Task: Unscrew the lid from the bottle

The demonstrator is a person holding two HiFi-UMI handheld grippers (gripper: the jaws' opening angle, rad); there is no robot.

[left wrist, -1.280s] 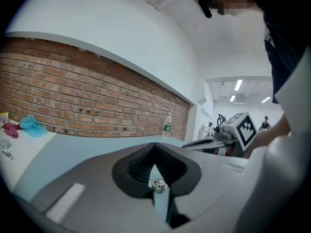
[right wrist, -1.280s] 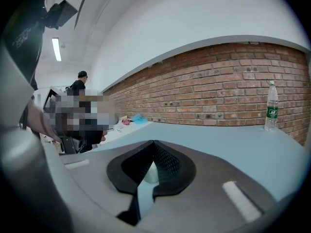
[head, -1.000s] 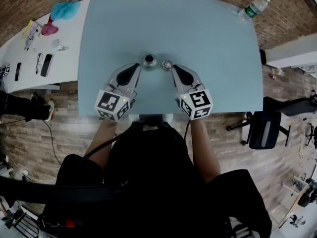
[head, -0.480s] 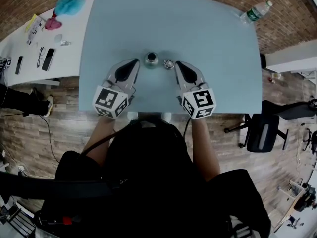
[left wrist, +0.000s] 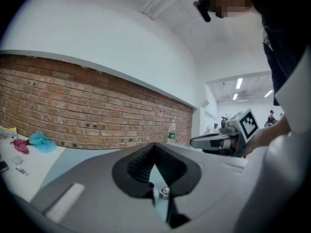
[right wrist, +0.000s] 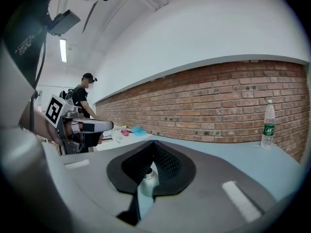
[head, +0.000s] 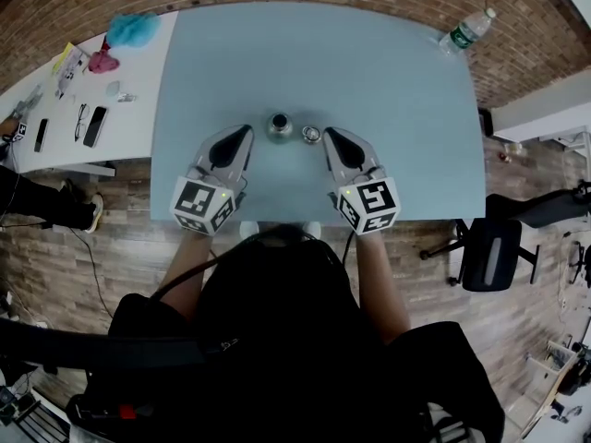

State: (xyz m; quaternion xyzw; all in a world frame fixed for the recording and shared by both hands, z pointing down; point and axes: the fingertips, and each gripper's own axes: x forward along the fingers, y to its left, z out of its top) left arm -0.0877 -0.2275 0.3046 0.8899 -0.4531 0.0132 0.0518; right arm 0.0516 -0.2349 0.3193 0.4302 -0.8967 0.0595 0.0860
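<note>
A small metal bottle [head: 279,125] stands upright on the light blue table [head: 388,90], its mouth uncovered. Its round metal lid [head: 312,135] lies on the table just to the right, apart from it. My left gripper [head: 246,133] hovers left of the bottle, shut with nothing in it. My right gripper [head: 328,134] hovers right of the lid, also shut and empty. In the left gripper view the lid [left wrist: 164,192] shows through the gap under the closed jaws of the left gripper [left wrist: 155,144]. In the right gripper view the bottle [right wrist: 147,181] shows below the right gripper [right wrist: 155,142].
A plastic water bottle [head: 466,28] stands at the table's far right corner by the brick wall. A white table [head: 120,118] on the left holds a blue cloth [head: 134,28], a phone and glasses. An office chair [head: 489,247] stands at the right. A person [right wrist: 85,101] stands far off.
Both grippers have risen a little and drawn slightly back from the bottle and lid. Their jaws stayed shut. Bottle and lid have not moved on the table.
</note>
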